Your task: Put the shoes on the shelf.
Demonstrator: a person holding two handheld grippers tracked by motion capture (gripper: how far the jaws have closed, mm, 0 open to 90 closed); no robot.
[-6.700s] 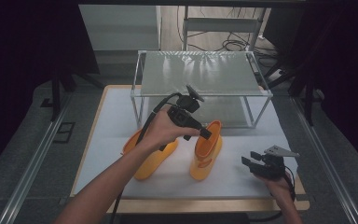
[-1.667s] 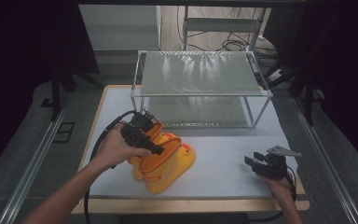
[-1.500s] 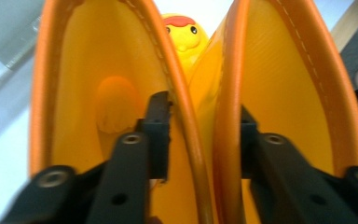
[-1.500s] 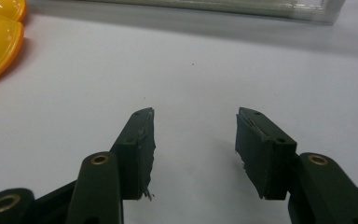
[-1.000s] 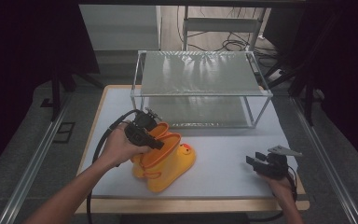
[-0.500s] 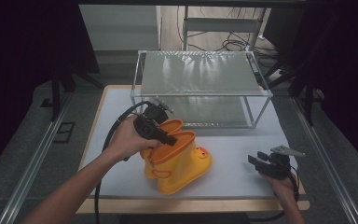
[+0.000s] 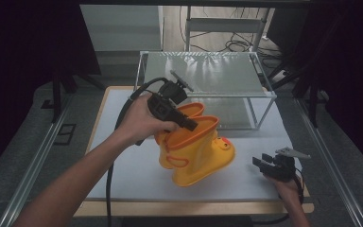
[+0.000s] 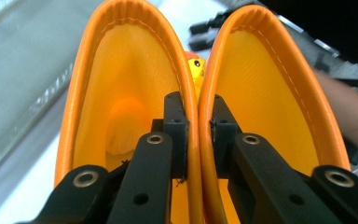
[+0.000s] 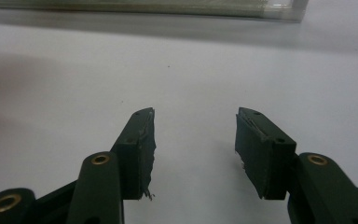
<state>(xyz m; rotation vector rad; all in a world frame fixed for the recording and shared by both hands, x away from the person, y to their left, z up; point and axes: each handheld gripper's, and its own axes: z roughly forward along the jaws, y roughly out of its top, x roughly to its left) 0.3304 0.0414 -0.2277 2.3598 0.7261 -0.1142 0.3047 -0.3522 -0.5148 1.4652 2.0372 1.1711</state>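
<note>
Left gripper view: left hand-held gripper (image 8: 193, 135) clamped on both inner rims of yellow rubber boots (image 7: 196, 151), tilted above white worktop (image 7: 132, 170). Better lifted slowly, kept pinched. Right hand-held gripper (image 9: 193, 149) apart, idle.

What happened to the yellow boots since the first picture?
The left hand-held gripper pinched the two yellow boots together by their touching rims, dragged them left, then tipped them up and carried them toward the middle. The right hand-held gripper stayed open at the table's right edge; the glass-topped rack stayed put.
</note>
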